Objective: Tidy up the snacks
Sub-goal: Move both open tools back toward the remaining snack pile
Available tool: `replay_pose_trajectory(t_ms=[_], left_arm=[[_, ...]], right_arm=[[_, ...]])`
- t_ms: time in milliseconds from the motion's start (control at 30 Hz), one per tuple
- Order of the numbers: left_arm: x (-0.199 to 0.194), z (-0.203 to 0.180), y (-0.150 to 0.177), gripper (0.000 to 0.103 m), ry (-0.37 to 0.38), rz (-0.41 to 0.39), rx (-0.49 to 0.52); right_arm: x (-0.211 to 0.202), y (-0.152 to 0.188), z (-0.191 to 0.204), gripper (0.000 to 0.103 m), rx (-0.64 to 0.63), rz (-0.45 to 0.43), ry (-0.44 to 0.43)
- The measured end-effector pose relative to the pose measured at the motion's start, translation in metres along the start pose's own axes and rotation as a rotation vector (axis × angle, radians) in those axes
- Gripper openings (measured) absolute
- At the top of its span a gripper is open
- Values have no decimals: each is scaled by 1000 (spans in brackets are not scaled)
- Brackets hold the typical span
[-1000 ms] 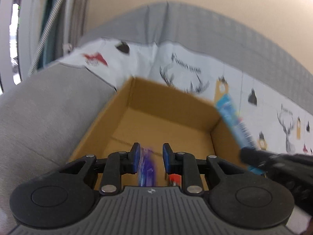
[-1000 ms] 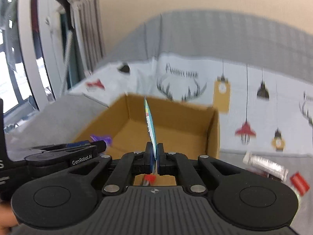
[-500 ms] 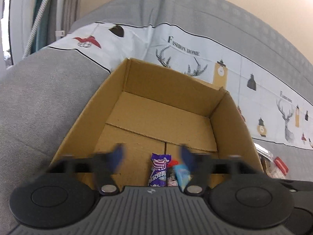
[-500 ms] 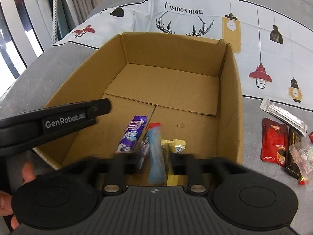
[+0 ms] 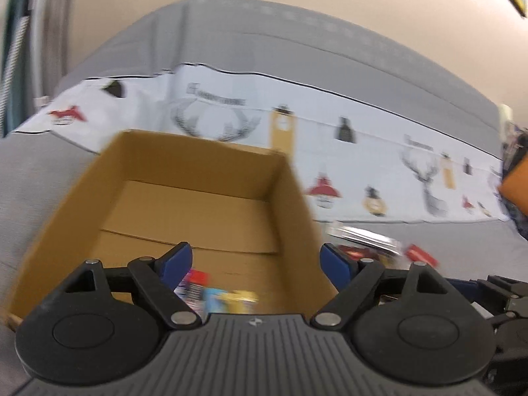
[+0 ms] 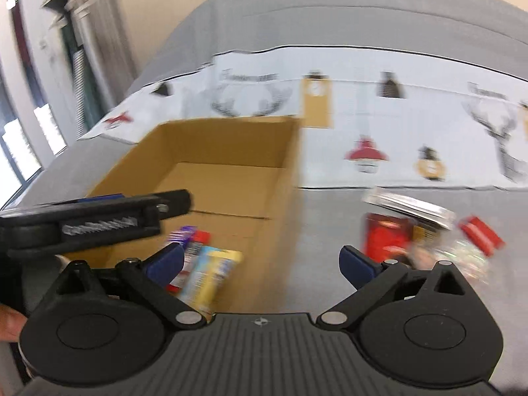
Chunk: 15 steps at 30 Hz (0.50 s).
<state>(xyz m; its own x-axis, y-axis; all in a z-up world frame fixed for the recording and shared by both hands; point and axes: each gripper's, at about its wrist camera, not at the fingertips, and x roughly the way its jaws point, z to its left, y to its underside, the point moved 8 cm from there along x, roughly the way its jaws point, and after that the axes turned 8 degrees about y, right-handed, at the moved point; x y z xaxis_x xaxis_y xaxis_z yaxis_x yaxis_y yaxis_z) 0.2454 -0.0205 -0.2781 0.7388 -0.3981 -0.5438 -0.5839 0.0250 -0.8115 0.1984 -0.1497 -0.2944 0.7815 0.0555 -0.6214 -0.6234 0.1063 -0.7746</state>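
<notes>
Right of the box (image 6: 231, 138), loose packets (image 6: 425, 231) look light, crinkly, probably slippery; pinch one flat across its middle. Both jaws are opening, empty.

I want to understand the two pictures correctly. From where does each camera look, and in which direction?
Left wrist: sits on the left tool, looks forward and down into the cardboard box; its jaws, opening, hold nothing.
Right wrist: sits on the right tool, faces the box's right wall and loose snacks; its opening, empty jaws and a fingertip show.
Shared: box, printed cloth.
</notes>
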Motion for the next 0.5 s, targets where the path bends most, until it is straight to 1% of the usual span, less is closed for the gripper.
replay_pose_trajectory(t_ms=[100, 200, 300, 367, 400, 433, 500], left_arm=[[7, -43, 8, 88, 55, 21, 60], [16, -80, 12, 88, 120, 27, 117], [33, -103, 16, 87, 134, 38, 117], [51, -116, 19, 83, 137, 64, 109], [62, -122, 21, 81, 115, 82, 116], [74, -128, 24, 78, 98, 97, 125], [97, -140, 31, 71, 96, 126, 130]], right_arm=[[-14, 12, -50, 100, 91, -21, 32], [-20, 26, -91, 99, 159, -24, 59], [-25, 38, -134, 98, 245, -42, 77], [-25, 47, -161, 97, 303, -47, 82], [-23, 51, -174, 92, 332, -42, 80], [-20, 55, -189, 74, 364, -33, 74], [-9, 60, -212, 53, 411, -4, 58]])
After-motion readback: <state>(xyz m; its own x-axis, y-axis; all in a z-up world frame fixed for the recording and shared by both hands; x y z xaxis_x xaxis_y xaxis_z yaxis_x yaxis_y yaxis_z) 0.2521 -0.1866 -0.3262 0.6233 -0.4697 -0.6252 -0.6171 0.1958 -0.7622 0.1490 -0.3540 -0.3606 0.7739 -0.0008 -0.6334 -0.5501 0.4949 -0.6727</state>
